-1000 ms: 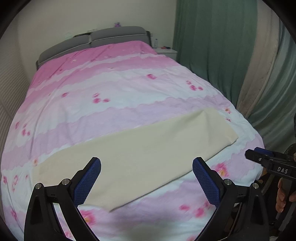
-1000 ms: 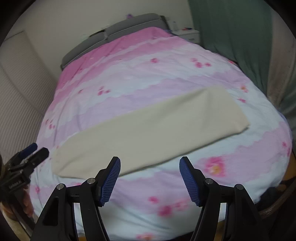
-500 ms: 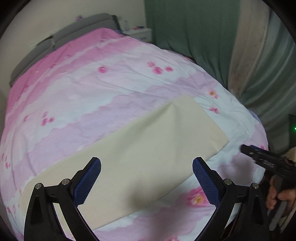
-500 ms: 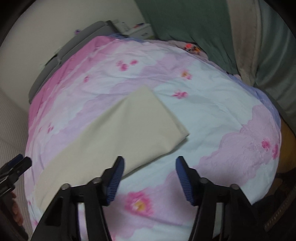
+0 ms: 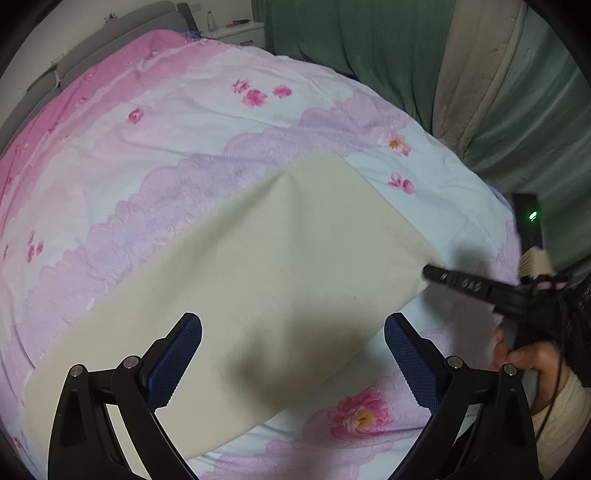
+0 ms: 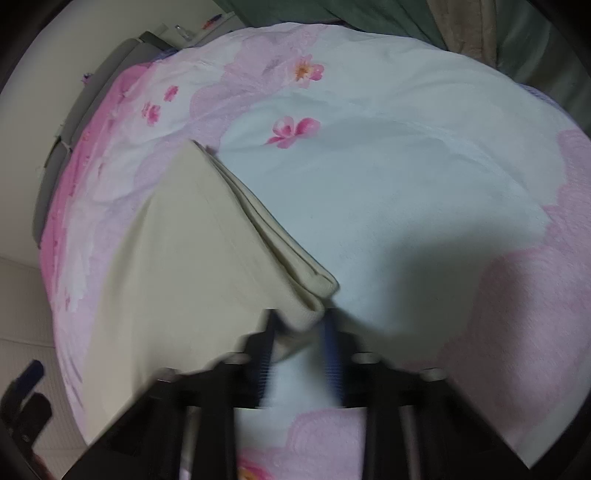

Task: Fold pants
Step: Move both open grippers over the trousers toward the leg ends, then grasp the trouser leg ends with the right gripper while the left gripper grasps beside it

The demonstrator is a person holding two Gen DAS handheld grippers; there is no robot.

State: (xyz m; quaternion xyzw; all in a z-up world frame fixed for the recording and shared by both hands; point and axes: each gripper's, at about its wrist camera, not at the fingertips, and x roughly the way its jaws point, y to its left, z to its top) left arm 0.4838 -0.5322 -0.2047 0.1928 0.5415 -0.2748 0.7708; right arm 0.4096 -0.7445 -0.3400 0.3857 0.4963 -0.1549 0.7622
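Most of the room is a big bed [image 5: 155,122] with a pink and white floral duvet [image 5: 207,147], and there's a grey padded headboard [image 5: 122,40] at the far end against a plain pale wall [image 5: 74,22]. A white nightstand [image 5: 240,31] sits in the far corner with bits on top. Green curtains [image 5: 351,40] and a beige one [image 5: 476,74] hang along the right. Lighting's dim.

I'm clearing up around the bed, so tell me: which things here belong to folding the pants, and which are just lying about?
For the job:
- pants
- left gripper, open above them
- right gripper, jaws just closing, pants' corner between them

Just lying about:
- duvet, only the surface underneath
- curtains
- nightstand
- bottle
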